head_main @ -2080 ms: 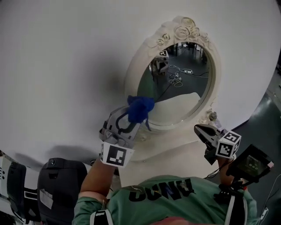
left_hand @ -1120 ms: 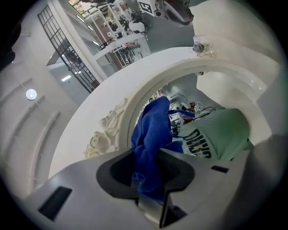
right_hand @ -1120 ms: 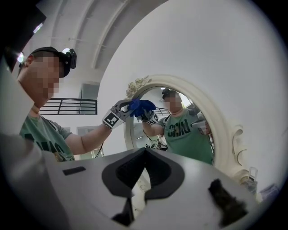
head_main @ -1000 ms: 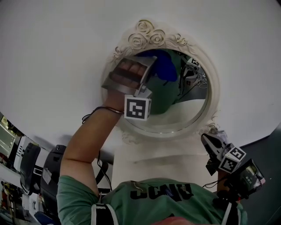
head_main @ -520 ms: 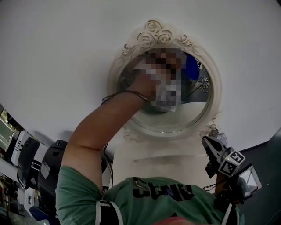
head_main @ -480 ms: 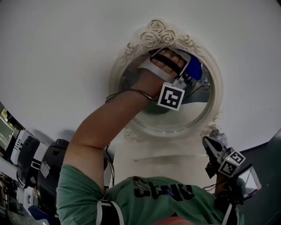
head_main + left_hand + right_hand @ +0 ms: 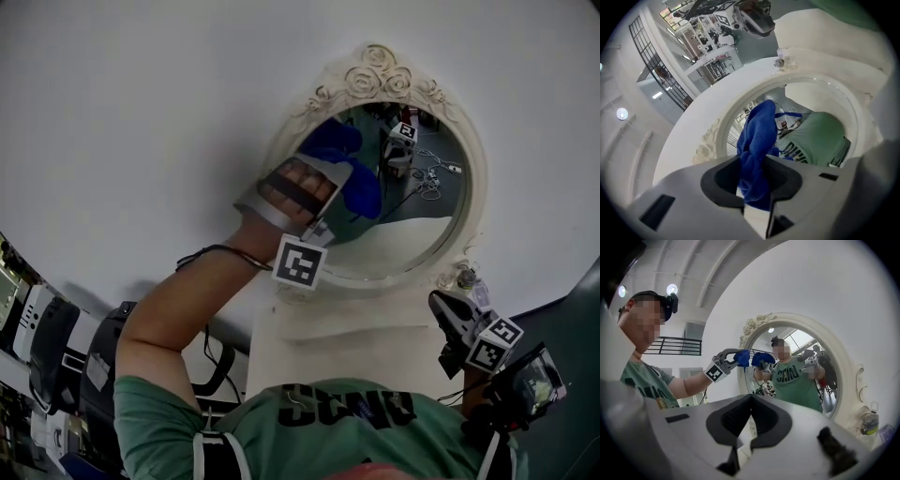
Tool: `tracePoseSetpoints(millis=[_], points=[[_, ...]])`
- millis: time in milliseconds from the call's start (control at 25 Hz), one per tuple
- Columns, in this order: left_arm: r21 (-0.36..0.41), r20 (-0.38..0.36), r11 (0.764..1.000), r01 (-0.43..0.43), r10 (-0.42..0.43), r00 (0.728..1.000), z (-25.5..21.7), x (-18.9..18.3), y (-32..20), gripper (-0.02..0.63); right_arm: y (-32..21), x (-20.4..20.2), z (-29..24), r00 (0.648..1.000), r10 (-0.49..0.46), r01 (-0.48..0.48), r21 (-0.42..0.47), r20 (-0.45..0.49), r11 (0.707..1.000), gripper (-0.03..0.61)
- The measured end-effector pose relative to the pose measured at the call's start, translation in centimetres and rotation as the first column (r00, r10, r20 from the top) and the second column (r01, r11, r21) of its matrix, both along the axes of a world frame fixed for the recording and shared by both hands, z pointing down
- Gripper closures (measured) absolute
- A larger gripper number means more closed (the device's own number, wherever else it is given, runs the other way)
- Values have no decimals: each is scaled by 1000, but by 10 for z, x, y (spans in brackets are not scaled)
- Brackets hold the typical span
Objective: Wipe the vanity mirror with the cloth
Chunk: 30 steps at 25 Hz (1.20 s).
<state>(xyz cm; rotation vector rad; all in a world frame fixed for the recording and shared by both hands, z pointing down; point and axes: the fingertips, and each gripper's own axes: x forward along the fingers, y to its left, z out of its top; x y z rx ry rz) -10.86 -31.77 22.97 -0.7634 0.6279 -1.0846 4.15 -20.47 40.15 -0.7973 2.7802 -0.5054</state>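
Left gripper (image 7: 757, 190) jaws pinch the blue cloth (image 7: 754, 140). The cloth is bunched, long axis along the jaws, tip pointing into the left half of the mirror (image 7: 427, 220) glass. Mirror oval stands upright, long axis vertical, rose crest on top. Right gripper (image 7: 750, 399) jaws pressed together, empty, low by the mirror's lower right.

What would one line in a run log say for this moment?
left gripper: shut on blue cloth | cloth: held up at vanity mirror, contact unclear | right gripper: shut, empty, low, right of mirror
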Motion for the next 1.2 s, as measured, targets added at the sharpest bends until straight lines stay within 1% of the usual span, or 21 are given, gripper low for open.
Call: tracePoseSetpoints(millis=[120,240,440,600,680,800,1080,1200], points=[[19,-7,997,69,-68,998,0,-52,-2,499,3,-20,-3,1000,-16,17,5,-20,1000,566],[20,-6,996,91,-91,996,5,-77,-10,500,5,-35,-6,999,-27,28,9,-26,1000,566],[19,2,995,96,-96,995,10,-73,-25,500,6,-39,-5,999,-26,26,7,-23,1000,566],[-3,34,992,126,-125,992,17,-61,-50,500,4,-22,-2,1000,2,-2,-1,-6,1000,567],[-13,42,993,114,-114,993,19,-48,-54,500,3,-8,2,1000,21,-20,-10,5,1000,568],[-13,38,997,71,-70,997,19,-12,-60,500,-2,17,7,999,41,-41,-23,16,999,567],[-26,51,999,-27,28,998,21,103,-80,500,-3,65,20,997,71,-70,-36,40,997,567],[-33,64,998,-52,54,996,22,150,-89,500,0,86,21,995,93,-91,-36,47,995,568]])
